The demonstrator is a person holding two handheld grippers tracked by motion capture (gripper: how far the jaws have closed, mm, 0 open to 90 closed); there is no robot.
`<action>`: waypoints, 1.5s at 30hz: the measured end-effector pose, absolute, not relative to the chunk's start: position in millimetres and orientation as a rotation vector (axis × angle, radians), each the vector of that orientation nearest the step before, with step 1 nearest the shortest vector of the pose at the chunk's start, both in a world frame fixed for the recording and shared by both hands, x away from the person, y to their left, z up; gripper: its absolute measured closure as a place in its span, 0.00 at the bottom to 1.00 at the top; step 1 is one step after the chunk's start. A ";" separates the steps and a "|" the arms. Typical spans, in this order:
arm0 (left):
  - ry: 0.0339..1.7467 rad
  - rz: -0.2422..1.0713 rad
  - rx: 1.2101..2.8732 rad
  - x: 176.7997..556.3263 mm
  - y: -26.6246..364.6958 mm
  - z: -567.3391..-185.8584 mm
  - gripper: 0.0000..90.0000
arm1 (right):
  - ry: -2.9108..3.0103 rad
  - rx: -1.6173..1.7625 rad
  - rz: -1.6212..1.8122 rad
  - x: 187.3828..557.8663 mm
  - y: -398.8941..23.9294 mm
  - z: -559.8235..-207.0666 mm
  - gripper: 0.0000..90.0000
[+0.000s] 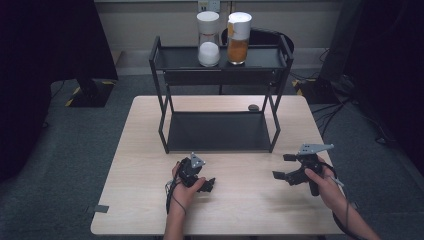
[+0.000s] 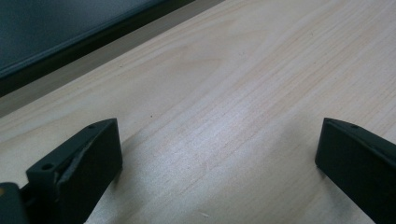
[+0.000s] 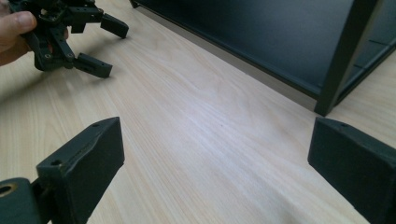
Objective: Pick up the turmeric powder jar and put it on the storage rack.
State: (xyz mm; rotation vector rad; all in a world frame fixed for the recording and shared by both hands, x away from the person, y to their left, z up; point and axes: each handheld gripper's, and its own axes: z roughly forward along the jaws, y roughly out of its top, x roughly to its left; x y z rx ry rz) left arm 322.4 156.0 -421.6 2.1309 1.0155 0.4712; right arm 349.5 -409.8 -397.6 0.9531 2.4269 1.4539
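On the pale wood-grain table [image 1: 240, 210] — two blocky black tools, left tool [image 1: 209, 185] and right tool [image 1: 283, 166], empty.

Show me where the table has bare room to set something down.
Bare wood lies between the left gripper and right gripper, in front of the black rack. The rack's lower shelf is bare. Its top shelf is crowded mid-way by the white jar and orange jar.

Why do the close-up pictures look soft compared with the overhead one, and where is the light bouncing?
High view: dim room, table evenly lit, faint shadow beside the right hand-held gripper. Left gripper view: nearest jaws blurred, a pale sheen on the wood between them. Right gripper view: near jaws soft, the left hand-held gripper sharper and casting a shadow, the black shelf rack dark.
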 end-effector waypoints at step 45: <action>1.016 0.471 2.130 322.3 155.9 -421.7 0.00 | 2.390 1.019 1.367 318.0 -455.3 -420.0 0.03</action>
